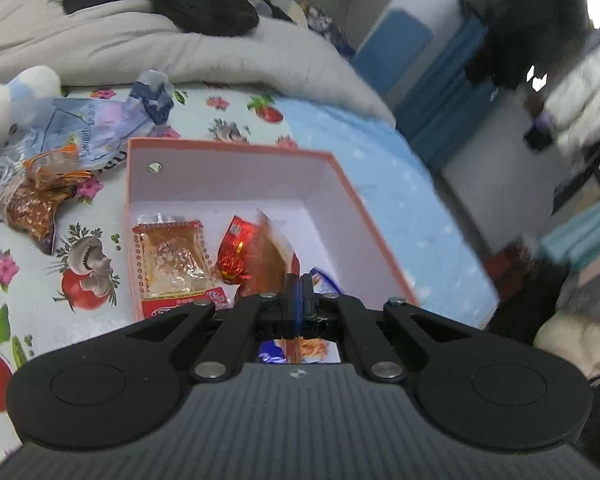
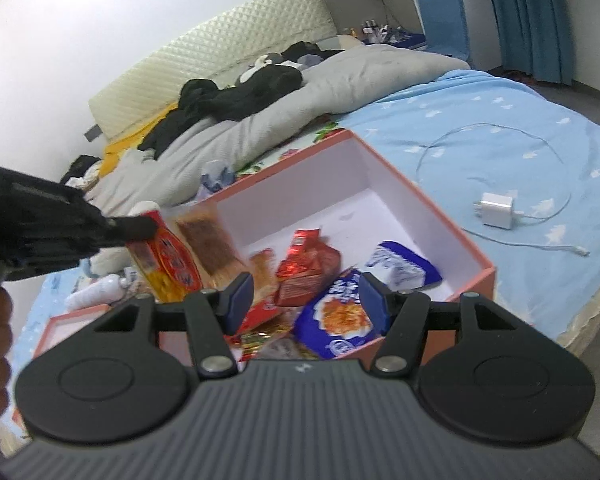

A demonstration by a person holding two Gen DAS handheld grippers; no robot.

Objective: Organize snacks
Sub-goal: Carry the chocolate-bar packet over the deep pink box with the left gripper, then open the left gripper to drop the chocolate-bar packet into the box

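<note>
A pink box (image 1: 340,184) with a white inside sits on the bed; it also shows in the right wrist view (image 2: 432,216). My left gripper (image 1: 298,292) is shut on an orange-red snack packet (image 1: 266,258) and holds it over the box; from the right wrist view the left gripper (image 2: 140,226) holds that packet (image 2: 180,256) above the box's left rim. Inside lie a clear red-edged packet (image 1: 176,260), a red packet (image 2: 308,268) and blue packets (image 2: 340,316). My right gripper (image 2: 306,300) is open and empty above the box's near side.
Loose snack wrappers (image 1: 44,200) and a bluish bag (image 1: 88,128) lie on the flowered sheet left of the box. A grey duvet (image 1: 160,48) lies behind. A white charger (image 2: 498,210) with cable lies right of the box. A pink lid (image 2: 72,324) lies at the left.
</note>
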